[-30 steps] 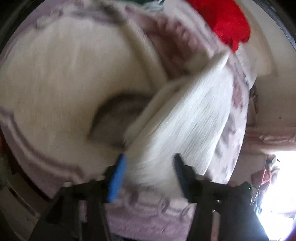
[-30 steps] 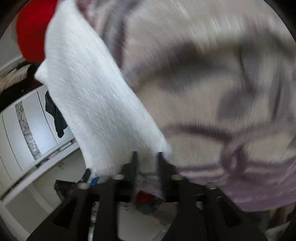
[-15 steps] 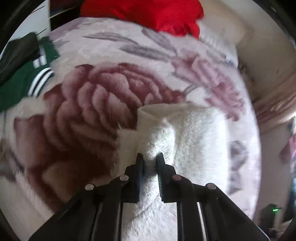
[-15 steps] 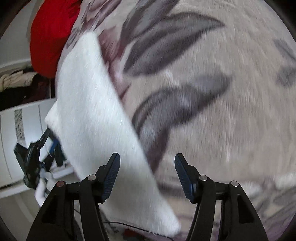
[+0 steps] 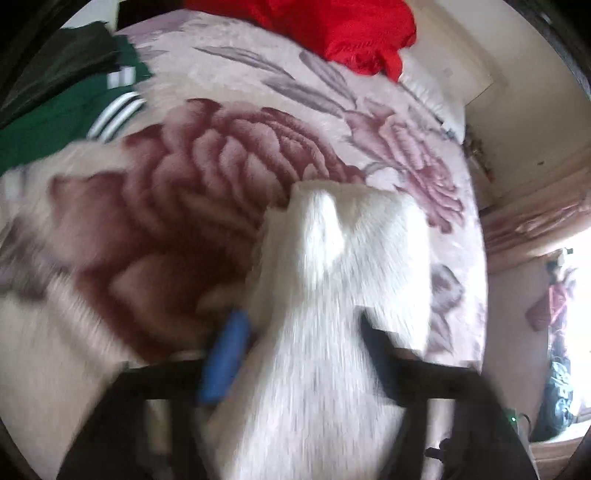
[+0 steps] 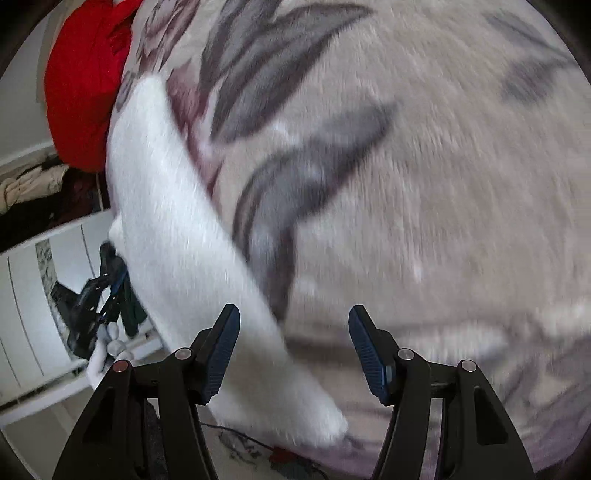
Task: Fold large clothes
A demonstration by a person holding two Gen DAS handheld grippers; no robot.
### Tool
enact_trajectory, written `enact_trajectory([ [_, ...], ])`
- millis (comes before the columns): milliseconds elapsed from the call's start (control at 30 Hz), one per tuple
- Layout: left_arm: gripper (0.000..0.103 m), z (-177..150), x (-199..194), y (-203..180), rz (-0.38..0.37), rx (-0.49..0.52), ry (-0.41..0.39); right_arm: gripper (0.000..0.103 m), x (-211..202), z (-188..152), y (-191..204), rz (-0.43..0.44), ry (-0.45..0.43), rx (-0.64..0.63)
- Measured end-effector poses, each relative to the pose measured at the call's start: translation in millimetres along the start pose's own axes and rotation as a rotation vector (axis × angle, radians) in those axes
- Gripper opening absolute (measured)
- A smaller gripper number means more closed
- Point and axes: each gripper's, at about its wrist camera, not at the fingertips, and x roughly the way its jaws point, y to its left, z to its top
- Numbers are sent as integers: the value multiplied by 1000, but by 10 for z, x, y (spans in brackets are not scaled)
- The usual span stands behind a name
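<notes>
A white fluffy garment (image 5: pixel 343 280) lies folded in a narrow strip on the floral blanket (image 5: pixel 207 206) of a bed. My left gripper (image 5: pixel 295 350) is open, its jaws standing on either side of the garment's near end. In the right wrist view the same garment (image 6: pixel 177 236) runs from upper left down between the jaws. My right gripper (image 6: pixel 293 347) is open and holds nothing; the garment's end lies under its left finger (image 6: pixel 218 354). The left gripper also shows in the right wrist view (image 6: pixel 92 306) beyond the garment.
A red garment (image 5: pixel 332 29) lies at the head of the bed, also seen in the right wrist view (image 6: pixel 85 81). A green garment with white stripes (image 5: pixel 66 110) lies at the left. White wardrobe doors (image 6: pixel 33 295) stand beside the bed.
My left gripper was shut on the white garment half a second ago and has opened. My right gripper stays open and has shifted slightly along the bed.
</notes>
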Motion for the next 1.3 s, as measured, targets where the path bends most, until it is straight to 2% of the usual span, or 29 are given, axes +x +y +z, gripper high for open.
enact_trajectory([
  [33,79,-180,-168,36,4,-14,-13,85,-1,-91,4,-7,18,-8],
  [100,79,-572,-372,114,62,-30,-5,88,-41,-331,8,-50,39,-40],
  [167,79,-997,-405,232,186,-28,22,88,-32,-514,28,-125,48,-90],
  [200,79,-1226,-390,334,262,-27,46,88,-42,-590,1,-179,41,-111],
  [233,79,-1511,-335,488,370,-26,82,88,-23,-658,-11,-245,24,-133],
  [300,79,-2001,-188,837,506,-65,146,88,86,-727,-74,-393,-5,-182],
  [367,79,-2311,-51,1088,569,-104,176,88,222,-726,-165,-536,-37,-227],
  [400,79,-2481,87,1241,585,-133,207,88,332,-715,-232,-617,-44,-249],
  [433,83,-2553,108,1303,568,-150,189,88,415,-700,-279,-658,-42,-255],
  [467,89,-2585,116,1316,565,-146,132,88,488,-682,-329,-681,-41,-256],
  [500,96,-2581,139,1318,568,-146,106,88,563,-664,-374,-696,-39,-264],
  [533,101,-2568,159,1336,567,-164,98,93,637,-642,-413,-709,-37,-275],
  [600,103,-2526,189,1369,559,-213,74,103,724,-598,-462,-688,-42,-266],
  [800,103,-2532,182,1428,535,-256,39,103,833,-535,-469,-735,-34,-225],
  [900,103,-2466,86,1387,523,-253,78,103,854,-491,-459,-732,-5,-204],
  [933,103,-2420,9,1365,509,-258,74,103,833,-478,-443,-725,1,-197],
  [967,103,-2364,-124,1290,469,-257,36,103,784,-458,-399,-696,-3,-191],
  [1067,103,-2205,-449,1111,345,-259,-71,103,570,-536,-225,-424,-44,-250],
  [1133,103,-2108,-555,1065,214,-280,-118,103,519,-585,-126,-232,-22,-273],
  [1167,103,-2051,-534,1053,125,-295,-120,103,539,-596,-102,-166,-5,-270],
  [1233,103,-1973,-410,983,32,-297,-110,103,685,-603,-58,-59,47,-260],
  [1300,103,-1874,-180,894,-15,-244,-54,103,902,-633,-28,-14,97,-259],
])
